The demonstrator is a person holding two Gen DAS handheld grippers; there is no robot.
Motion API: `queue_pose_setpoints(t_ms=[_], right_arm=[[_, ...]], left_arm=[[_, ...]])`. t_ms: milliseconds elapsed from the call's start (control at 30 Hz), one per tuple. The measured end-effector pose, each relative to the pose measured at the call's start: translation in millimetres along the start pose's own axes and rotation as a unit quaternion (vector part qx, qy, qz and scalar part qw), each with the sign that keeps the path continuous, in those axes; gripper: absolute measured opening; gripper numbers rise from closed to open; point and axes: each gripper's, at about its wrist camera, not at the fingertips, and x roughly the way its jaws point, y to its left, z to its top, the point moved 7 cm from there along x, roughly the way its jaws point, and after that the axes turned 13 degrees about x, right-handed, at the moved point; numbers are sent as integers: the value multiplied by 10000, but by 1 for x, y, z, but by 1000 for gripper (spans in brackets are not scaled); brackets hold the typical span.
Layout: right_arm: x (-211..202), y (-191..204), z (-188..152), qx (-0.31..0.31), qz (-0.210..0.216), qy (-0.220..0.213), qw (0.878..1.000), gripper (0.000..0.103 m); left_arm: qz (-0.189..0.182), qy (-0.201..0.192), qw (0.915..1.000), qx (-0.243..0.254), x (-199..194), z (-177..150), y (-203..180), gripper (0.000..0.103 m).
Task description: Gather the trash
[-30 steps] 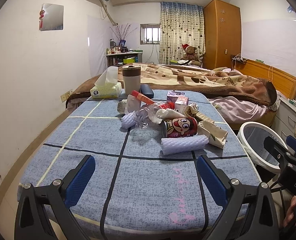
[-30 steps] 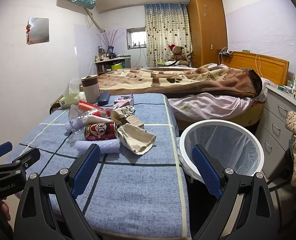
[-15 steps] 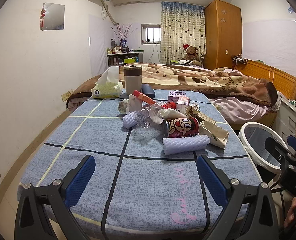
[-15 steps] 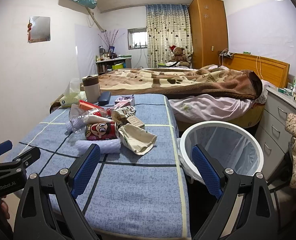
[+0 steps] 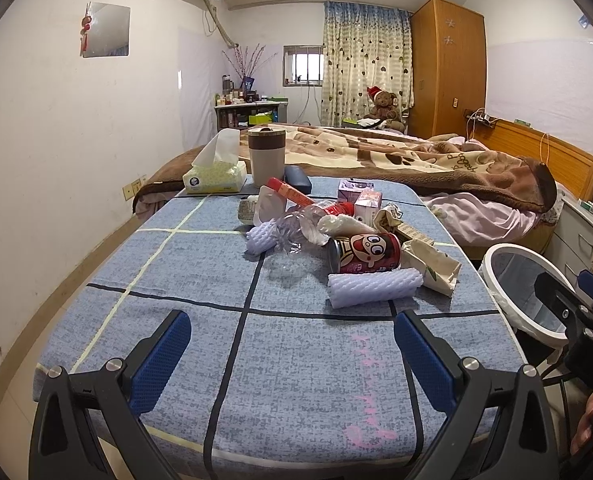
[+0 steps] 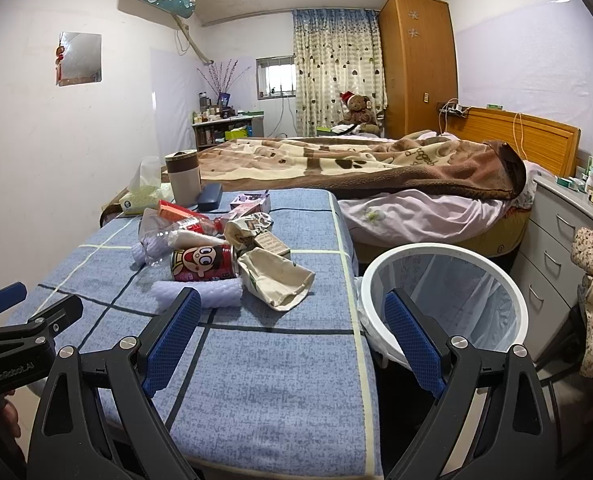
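A pile of trash lies mid-table: a red cartoon can [image 5: 364, 253] [image 6: 203, 263], a white foam sleeve [image 5: 374, 290] [image 6: 200, 294], a crumpled beige paper bag [image 5: 432, 266] [image 6: 276, 276], a clear plastic bottle [image 5: 296, 224] [image 6: 168, 236] and small cartons [image 5: 360, 200]. A white-rimmed bin [image 5: 524, 292] [image 6: 444, 304] stands right of the table. My left gripper [image 5: 292, 354] is open and empty over the table's near edge. My right gripper [image 6: 292, 336] is open and empty over the near right corner, beside the bin.
The blue checked tablecloth [image 5: 288, 360] covers the table. At its far end stand a tissue box [image 5: 216, 176], a brown-banded cup [image 5: 266, 156] and a dark case [image 5: 298, 178]. A bed [image 6: 376, 176] lies beyond; drawers [image 6: 552, 256] stand at right.
Both views have crept slightly forward and shifted a little; both grippers stay open and empty. Nothing on the table has moved.
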Motion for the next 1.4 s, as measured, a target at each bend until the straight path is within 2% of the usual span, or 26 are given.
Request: queue_pose_setpoints(t_ms=[900,1033,1167,1267,1333,1400], right_arm=[[5,-1,2,-24,12,42,10000,95],[17,-1,10,-94,75,-9,9999,95],[37,-5,20,-194,200,47,9996,95],[58,-7,21,-295,208,239,9991,95],[69,-7,21,-338,278,321,9985,95],[80,-8,22,-347,331,418,9980,91]], left_arm=[[-126,83,9997,167,15,3,-5,103],[-278,91,9992,273,28,4,-9,103],[-654,11,9973,322,40,10,-15,101],[-700,0,9956,622,53,15,-22,99],[-834,128,9927,864,66,17,-30,93],[-968,158,9899,1026,76,18,-36,91]])
